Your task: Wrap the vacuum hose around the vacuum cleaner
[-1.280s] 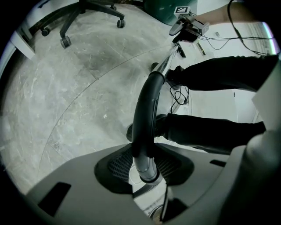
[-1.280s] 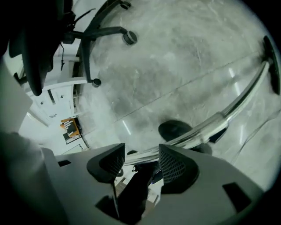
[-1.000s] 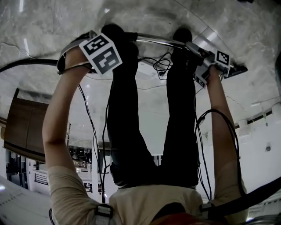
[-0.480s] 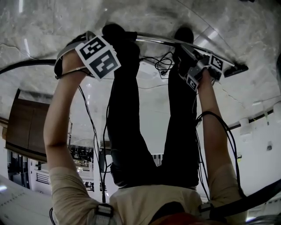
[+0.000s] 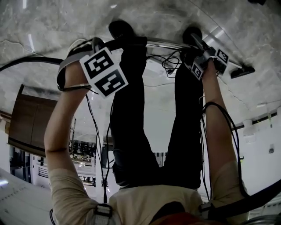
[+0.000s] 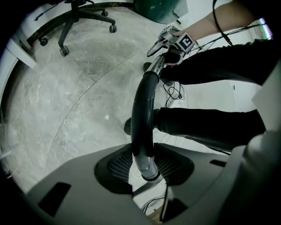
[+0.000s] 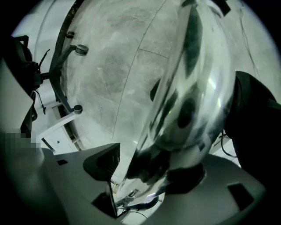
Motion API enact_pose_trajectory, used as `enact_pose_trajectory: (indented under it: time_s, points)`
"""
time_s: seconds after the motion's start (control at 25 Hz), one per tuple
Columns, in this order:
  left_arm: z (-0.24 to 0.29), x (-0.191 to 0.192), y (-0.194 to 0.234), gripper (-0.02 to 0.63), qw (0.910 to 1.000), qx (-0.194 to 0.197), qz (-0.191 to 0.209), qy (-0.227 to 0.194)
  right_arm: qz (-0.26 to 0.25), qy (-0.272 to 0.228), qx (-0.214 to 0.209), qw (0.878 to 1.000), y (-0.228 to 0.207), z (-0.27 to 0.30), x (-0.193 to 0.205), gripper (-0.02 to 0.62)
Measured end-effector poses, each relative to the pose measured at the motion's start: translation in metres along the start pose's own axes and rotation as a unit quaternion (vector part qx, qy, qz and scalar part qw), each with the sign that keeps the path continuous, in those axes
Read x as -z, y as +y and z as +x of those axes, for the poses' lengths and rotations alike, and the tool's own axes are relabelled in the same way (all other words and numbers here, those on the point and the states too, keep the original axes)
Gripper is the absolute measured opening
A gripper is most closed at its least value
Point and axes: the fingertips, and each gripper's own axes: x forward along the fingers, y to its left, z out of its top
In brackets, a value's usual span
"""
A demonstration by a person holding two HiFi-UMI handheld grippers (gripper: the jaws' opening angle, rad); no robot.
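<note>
In the left gripper view my left gripper [image 6: 147,165] is shut on the grey cuff of the black curved hose handle [image 6: 141,110]. The handle runs away from it to my right gripper [image 6: 169,44]. In the head view the left gripper [image 5: 96,44] holds that handle by the person's feet, and the black hose [image 5: 26,61] trails off left. The chrome tube [image 5: 169,44] leads right to the floor nozzle [image 5: 243,70]. My right gripper [image 7: 153,167] has just been opening. The chrome tube [image 7: 197,88] lies between its jaws, against the right pad, with a gap to the left pad [image 7: 105,162].
The person's black-trousered legs [image 5: 131,123] stand right behind the tube. Loose cables [image 5: 169,63] lie on the marble floor between the feet. An office chair base [image 6: 83,17] and a green bin [image 6: 158,9] stand further off. A brown cabinet [image 5: 26,118] is at the left.
My left gripper has lifted toward the camera with the hose handle. My right gripper has rolled, dropped along the chrome tube, and the gap at its jaws has widened.
</note>
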Motion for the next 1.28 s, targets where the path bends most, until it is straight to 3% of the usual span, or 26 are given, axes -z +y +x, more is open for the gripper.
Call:
enact_pose_trajectory:
  time_s: [0.04, 0.08, 0.16, 0.32, 0.52, 0.72, 0.96, 1.28]
  points:
    - [0.000, 0.000, -0.001, 0.153, 1.0000, -0.002, 0.000, 0.001, 0.000, 0.001, 0.000, 1.000, -0.002, 0.000, 0.000, 0.304]
    - [0.001, 0.001, -0.002, 0.153, 1.0000, -0.002, 0.000, 0.002, 0.002, -0.002, -0.001, 1.000, -0.004, -0.001, -0.001, 0.212]
    - [0.002, 0.001, -0.006, 0.153, 1.0000, 0.000, 0.004, 0.004, 0.009, -0.016, -0.012, 1.000, -0.006, -0.006, -0.001, 0.169]
    - [-0.001, 0.000, -0.012, 0.153, 0.9999, 0.000, 0.012, -0.009, 0.004, -0.030, -0.055, 0.998, 0.003, -0.022, 0.003, 0.155]
    - [-0.019, 0.001, -0.036, 0.156, 0.9989, 0.031, 0.017, -0.030, -0.013, -0.032, -0.121, 0.992, 0.024, -0.063, 0.023, 0.133]
    - [-0.054, -0.002, -0.061, 0.160, 0.9986, 0.003, 0.019, -0.049, -0.039, -0.039, -0.155, 0.986, 0.055, -0.100, 0.037, 0.127]
    - [-0.099, 0.001, -0.089, 0.167, 0.9983, -0.015, -0.001, -0.057, -0.071, -0.041, -0.176, 0.981, 0.087, -0.161, 0.064, 0.121]
    - [-0.171, 0.011, -0.112, 0.184, 0.9914, -0.041, -0.054, -0.112, -0.106, -0.057, -0.195, 0.973, 0.134, -0.233, 0.113, 0.118]
